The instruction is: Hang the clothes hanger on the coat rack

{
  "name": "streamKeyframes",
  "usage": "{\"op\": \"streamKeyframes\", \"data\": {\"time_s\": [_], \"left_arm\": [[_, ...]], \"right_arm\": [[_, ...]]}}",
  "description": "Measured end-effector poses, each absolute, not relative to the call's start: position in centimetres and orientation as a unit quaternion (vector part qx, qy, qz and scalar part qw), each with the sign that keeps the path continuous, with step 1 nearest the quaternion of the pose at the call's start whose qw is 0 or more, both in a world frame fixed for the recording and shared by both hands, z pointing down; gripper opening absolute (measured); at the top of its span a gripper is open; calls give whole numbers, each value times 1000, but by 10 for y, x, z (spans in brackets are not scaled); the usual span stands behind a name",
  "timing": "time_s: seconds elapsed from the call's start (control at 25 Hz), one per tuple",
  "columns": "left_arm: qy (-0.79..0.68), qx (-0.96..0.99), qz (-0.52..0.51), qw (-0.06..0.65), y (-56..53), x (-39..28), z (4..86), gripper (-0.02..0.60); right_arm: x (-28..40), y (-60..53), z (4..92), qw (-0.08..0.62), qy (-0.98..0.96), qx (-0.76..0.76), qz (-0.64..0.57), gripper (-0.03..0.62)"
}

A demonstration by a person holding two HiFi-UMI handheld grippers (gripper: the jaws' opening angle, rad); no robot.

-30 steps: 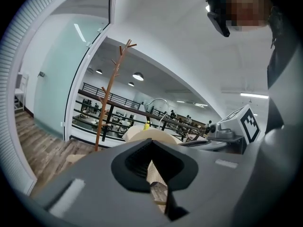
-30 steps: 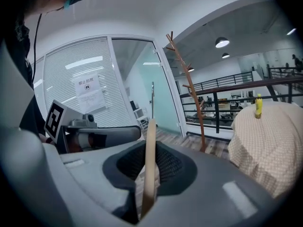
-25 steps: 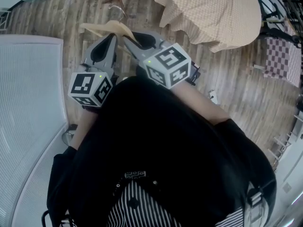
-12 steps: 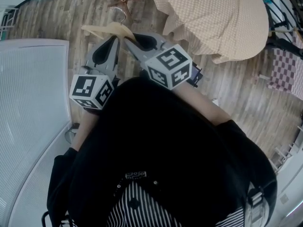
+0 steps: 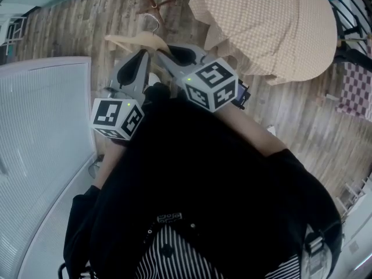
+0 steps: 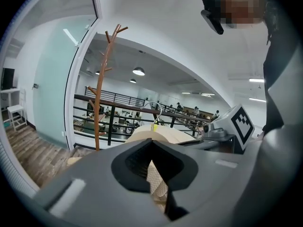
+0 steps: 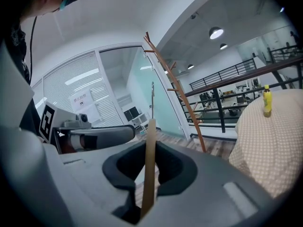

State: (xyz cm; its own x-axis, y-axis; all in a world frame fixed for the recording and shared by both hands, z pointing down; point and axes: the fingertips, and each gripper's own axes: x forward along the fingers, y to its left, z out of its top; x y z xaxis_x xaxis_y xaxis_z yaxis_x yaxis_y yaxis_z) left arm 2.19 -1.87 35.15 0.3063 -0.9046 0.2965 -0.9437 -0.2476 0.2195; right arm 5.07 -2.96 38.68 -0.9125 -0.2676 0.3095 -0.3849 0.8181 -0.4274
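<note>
Left gripper (image 6: 153,150), right gripper (image 7: 150,148) clamp hanger (image 5: 127,40) (hook upright); coat rack (image 6: 98,126) ahead.

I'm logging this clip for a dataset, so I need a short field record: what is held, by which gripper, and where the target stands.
held item: wooden clothes hanger
left gripper: jaws shut on the hanger
right gripper: jaws shut on the hanger
coat rack: brown, branch-like, upright ahead of both grippers
task state: hanger not yet on the rack
nearby: table under a checked cloth, at the right
</note>
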Motion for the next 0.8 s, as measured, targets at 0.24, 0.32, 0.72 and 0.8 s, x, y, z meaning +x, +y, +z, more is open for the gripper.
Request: {"op": "streamKeyframes", "data": {"time_s": [0.24,0.32,0.72,0.8], "left_arm": [[-574,799,39,174,-63,10,346,2],[-564,807,36,172,-82,7,346,2],[-522,835,37,168,-191,-37,344,2],[-514,841,38,168,-212,-55,341,2]], "right_arm": [[40,-65,390,126,-942,186,248,60],[37,-84,390,128,-941,196,243,60],[-3,-185,391,128,-932,251,230,60],[-21,-204,388,125,-929,261,230,60]]}}
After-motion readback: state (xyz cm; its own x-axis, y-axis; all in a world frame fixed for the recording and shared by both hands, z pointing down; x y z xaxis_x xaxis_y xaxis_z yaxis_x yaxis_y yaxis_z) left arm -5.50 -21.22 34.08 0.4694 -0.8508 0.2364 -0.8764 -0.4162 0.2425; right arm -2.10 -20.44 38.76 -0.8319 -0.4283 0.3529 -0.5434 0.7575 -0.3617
